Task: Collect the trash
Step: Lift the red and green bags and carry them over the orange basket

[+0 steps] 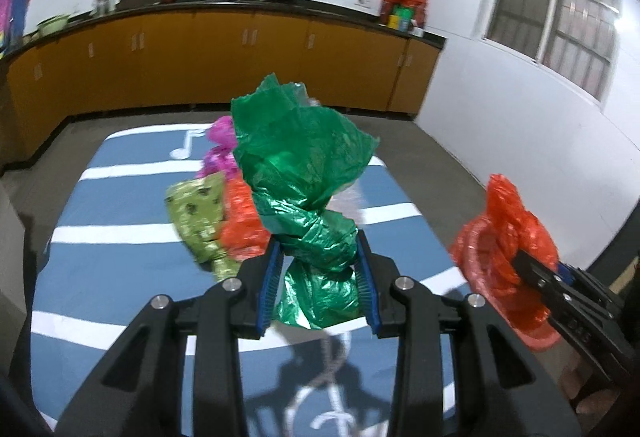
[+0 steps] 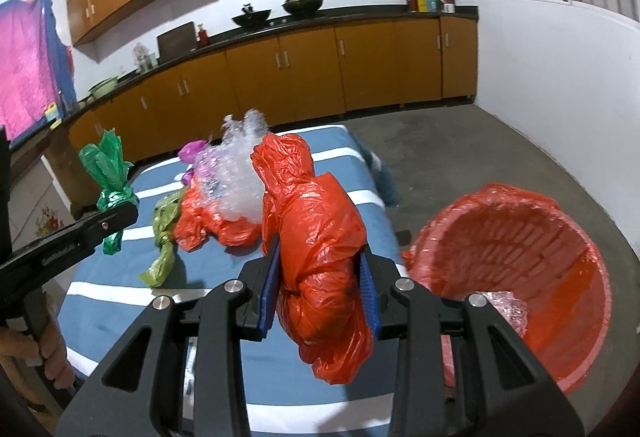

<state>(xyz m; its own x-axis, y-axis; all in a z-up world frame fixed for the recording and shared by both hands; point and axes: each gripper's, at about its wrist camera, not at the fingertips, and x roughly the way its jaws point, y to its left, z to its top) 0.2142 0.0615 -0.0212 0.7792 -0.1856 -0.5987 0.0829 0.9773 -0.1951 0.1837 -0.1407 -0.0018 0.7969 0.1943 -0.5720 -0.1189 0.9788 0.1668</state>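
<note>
Both grippers loaded, carry to the bin pending.

The left gripper (image 1: 320, 277) is clamped on a crumpled green plastic bag (image 1: 308, 189), held clear above the blue-and-white striped worktop (image 1: 120, 277). The right gripper (image 2: 320, 289) is clamped on a crumpled red plastic bag (image 2: 316, 237); the red-lined round waste basket (image 2: 520, 237) stands just to its right and lower, with its mouth open. Judged next: carry each bag over the rim before parting the jaws, right first, and keep the trailing tails from snagging. An olive foil wrapper (image 2: 164, 233), clear bubble wrap (image 2: 236, 173) and other red plastic remain ahead of the grippers.
</note>
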